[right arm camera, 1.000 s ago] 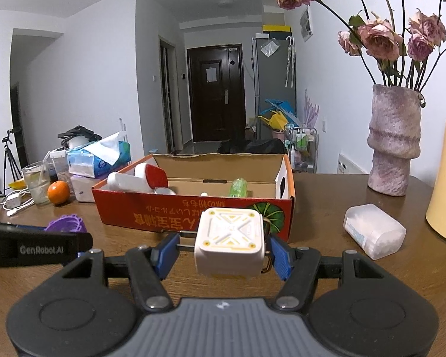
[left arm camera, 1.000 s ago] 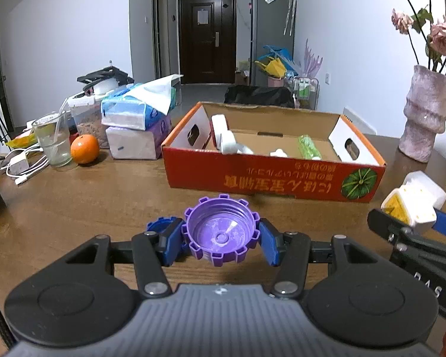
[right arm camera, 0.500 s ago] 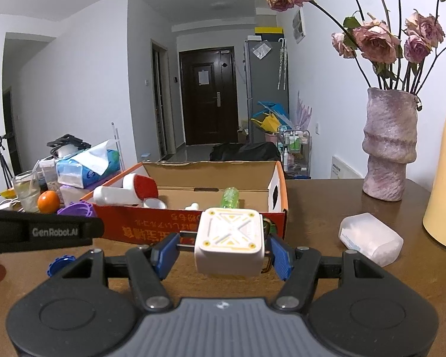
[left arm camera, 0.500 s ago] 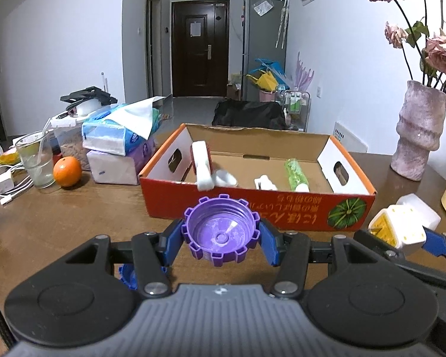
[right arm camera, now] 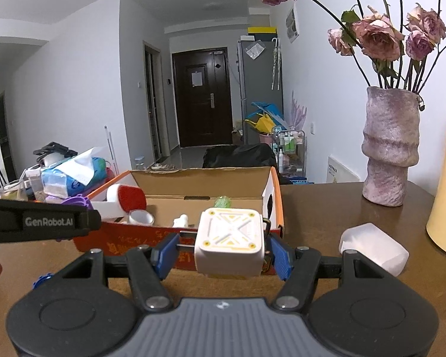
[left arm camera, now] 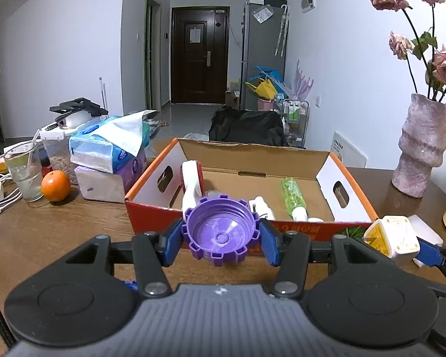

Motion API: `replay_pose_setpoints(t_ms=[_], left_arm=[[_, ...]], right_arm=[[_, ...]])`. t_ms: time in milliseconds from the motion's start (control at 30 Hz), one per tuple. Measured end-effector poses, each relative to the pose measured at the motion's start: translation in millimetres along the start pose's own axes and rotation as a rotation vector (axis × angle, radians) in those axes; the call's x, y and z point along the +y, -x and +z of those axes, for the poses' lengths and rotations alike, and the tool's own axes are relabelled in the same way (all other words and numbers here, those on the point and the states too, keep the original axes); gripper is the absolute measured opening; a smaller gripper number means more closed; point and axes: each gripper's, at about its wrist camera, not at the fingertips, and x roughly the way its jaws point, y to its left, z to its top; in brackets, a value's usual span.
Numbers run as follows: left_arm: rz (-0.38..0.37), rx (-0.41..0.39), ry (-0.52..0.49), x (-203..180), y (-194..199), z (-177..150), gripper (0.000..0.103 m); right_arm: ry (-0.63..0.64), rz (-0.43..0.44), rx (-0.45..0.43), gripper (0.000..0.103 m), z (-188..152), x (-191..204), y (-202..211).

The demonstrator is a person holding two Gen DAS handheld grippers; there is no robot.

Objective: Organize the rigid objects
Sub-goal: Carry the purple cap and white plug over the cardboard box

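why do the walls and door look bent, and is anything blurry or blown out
Left wrist view: fisheye bows the walls; purple cap sharp, dim even light, no glare. Right wrist view: same curvature, dark corners; white cube crisp, the other gripper's arm soft at the left edge.

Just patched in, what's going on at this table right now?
A person is sorting items into the cardboard box. The left gripper is shut on a purple cap, and the right gripper on a white cube charger. Both are at the box's near wall, nothing released. A red-capped bottle and green bottle lie inside.
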Motion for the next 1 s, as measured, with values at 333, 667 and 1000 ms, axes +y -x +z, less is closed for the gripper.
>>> replay_pose_setpoints(t_ms=[333, 667, 1000], left_arm=[[0.002, -0.021, 0.005, -6, -19, 14, 0.055], [0.022, -0.042, 0.008, -8, -39, 28, 0.055], [0.035, -0.056, 0.005, -12, -60, 40, 0.055]], right_arm=[[-0.009, -0.009, -0.015, 0.064, 10, -2, -22], [-0.016, -0.006, -0.030, 0.064, 20, -1, -43], [-0.014, -0.006, -0.036, 0.064, 30, 1, -61]])
